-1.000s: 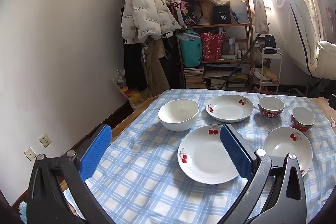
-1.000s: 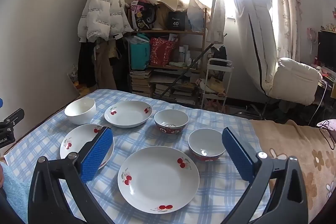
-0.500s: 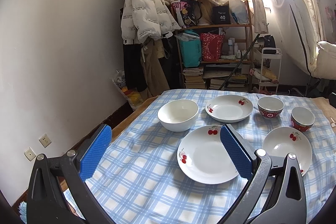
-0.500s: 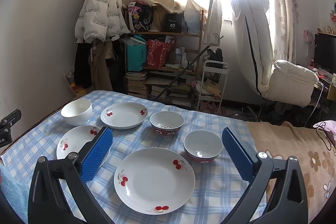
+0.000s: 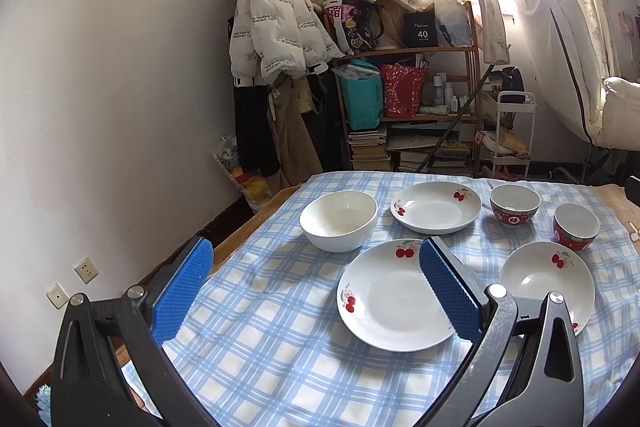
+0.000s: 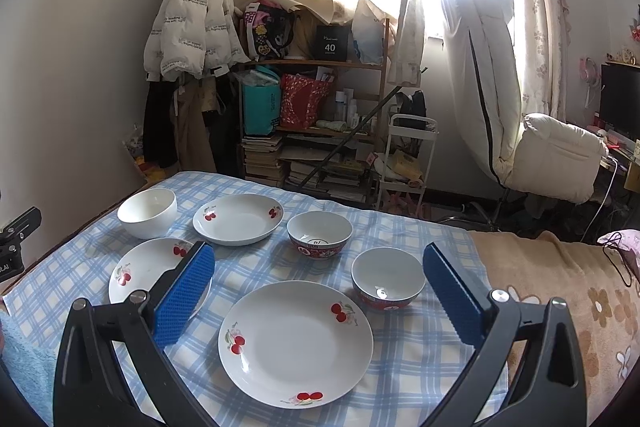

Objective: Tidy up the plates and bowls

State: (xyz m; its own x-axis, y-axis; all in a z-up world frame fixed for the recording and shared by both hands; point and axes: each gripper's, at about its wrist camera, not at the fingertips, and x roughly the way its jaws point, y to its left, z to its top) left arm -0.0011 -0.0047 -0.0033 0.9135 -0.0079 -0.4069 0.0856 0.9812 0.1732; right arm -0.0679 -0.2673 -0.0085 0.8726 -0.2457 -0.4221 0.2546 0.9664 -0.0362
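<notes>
Six dishes on a blue checked tablecloth [image 6: 280, 259], cluttered shelf [image 6: 316, 131] behind.

Checked tablecloth [image 6: 404, 343]: woven cloth, matt, blue-white, slightly rumpled. Cherry plate [image 6: 295, 343] on it: glazed ceramic, glossy, smooth. White bowl [image 5: 338, 220] at cloth's far left corner: same glossy glaze, plain. Red bowl [image 6: 388, 283] just beside cherry plate: glossy, patterned outside. Right gripper [image 6: 318, 301]: matt black plastic frame, blue pads [image 6: 184, 297] rough, dimpled rubber-like; metal screw heads. Beyond cloth's right edge, brown blanket [image 6: 560, 291]: soft, fuzzy.
</notes>
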